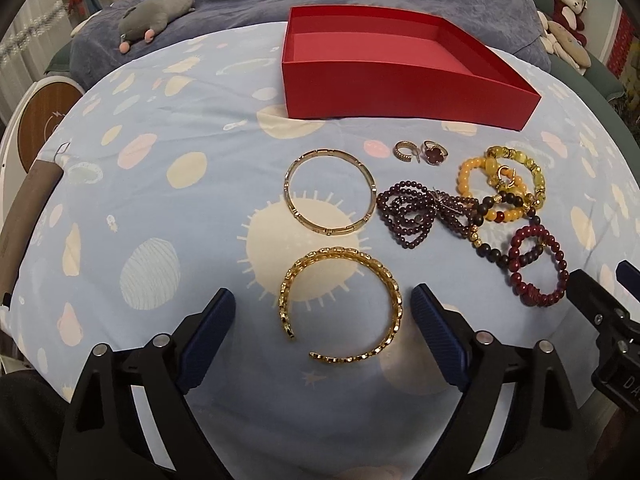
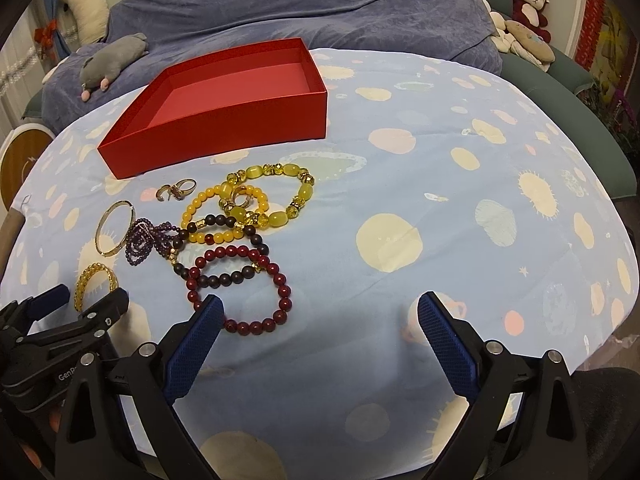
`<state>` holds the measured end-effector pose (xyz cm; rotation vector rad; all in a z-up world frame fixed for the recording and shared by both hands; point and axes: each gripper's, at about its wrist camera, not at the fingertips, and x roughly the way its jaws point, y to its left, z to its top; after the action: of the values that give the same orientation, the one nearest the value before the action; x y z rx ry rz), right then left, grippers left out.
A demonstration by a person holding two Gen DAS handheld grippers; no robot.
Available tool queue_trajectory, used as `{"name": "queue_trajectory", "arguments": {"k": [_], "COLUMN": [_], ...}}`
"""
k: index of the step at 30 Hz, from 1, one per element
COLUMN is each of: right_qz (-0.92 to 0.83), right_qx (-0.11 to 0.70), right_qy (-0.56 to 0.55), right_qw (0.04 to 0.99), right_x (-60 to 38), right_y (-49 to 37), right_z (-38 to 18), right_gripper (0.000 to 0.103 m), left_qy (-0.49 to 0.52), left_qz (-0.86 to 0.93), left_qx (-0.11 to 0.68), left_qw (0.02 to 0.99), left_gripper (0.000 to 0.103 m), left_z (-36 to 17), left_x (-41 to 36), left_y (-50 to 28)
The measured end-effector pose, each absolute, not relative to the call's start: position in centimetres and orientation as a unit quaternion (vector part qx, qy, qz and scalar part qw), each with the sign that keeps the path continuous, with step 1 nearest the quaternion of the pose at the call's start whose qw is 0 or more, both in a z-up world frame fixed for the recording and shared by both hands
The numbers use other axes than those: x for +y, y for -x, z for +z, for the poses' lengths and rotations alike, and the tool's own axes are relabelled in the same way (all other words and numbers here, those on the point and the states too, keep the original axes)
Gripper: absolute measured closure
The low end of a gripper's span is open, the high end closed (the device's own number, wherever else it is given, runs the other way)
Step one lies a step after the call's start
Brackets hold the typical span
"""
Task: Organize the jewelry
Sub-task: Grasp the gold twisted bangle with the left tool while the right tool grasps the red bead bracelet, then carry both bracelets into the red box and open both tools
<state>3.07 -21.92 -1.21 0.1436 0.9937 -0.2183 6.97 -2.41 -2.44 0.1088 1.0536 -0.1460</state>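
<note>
An empty red box (image 1: 400,92) (image 2: 224,136) stands at the back of the blue cloth. My left gripper (image 1: 322,308) is open, its blue pads on either side of an open gold cuff bangle (image 1: 340,306) (image 2: 94,284). Beyond lie a thin gold bangle (image 1: 330,192), a purple bead strand (image 1: 416,212), two rings (image 1: 420,152), yellow bead bracelets (image 1: 500,180) (image 2: 260,200), a dark bead bracelet (image 2: 220,252) and a red bead bracelet (image 1: 536,268) (image 2: 248,288). My right gripper (image 2: 318,312) is open and empty, its left pad by the red bracelet.
The table's blue patterned cloth (image 2: 440,200) has bare room on the right. A blue blanket (image 2: 320,8) with a grey plush toy (image 1: 152,16) lies behind. More plush toys (image 2: 524,8) sit at the back right. The right gripper's body (image 1: 600,312) is at the left view's right edge.
</note>
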Motion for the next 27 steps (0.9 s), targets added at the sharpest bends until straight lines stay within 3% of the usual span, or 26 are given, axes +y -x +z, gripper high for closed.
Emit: {"name": "queue_trajectory", "arguments": {"k": [4,11,18,23,27], "right_qz": [-0.095,-0.077,-0.064,-0.047,-0.048], "right_qx": [0.48,0.494,0.497,0.502,0.5], "right_qy": [-0.066,-0.065,-0.055,-0.062,-0.071], "right_qw": [0.87,0.863,0.864,0.861,0.862], "right_x": [-21.6,-21.2,-21.1,-21.3,-21.6], "right_y": [-3.6,-4.7,-5.5,-5.5,-5.0], "right_z": [-1.5,-2.2,-2.7,-2.5,-1.6], "right_gripper": [0.021,0.044,0.059,0.095,0.096], "left_qy": [-0.039,-0.018,-0.02,-0.013,-0.011], "left_qz": [-0.07,-0.071,-0.067,-0.068,-0.07], "left_qx": [0.494,0.498,0.5,0.502,0.5], "left_qw": [0.866,0.864,0.863,0.862,0.863], "left_gripper": [0.049,0.048,0.048,0.048,0.048], "left_z": [-1.9,-1.6,-1.6,-1.4,-0.8], "left_x": [-1.9,-0.9,-0.8,-0.7,-0.6], "left_y": [-7.0,-7.1,-7.0,-7.1,-7.1]}}
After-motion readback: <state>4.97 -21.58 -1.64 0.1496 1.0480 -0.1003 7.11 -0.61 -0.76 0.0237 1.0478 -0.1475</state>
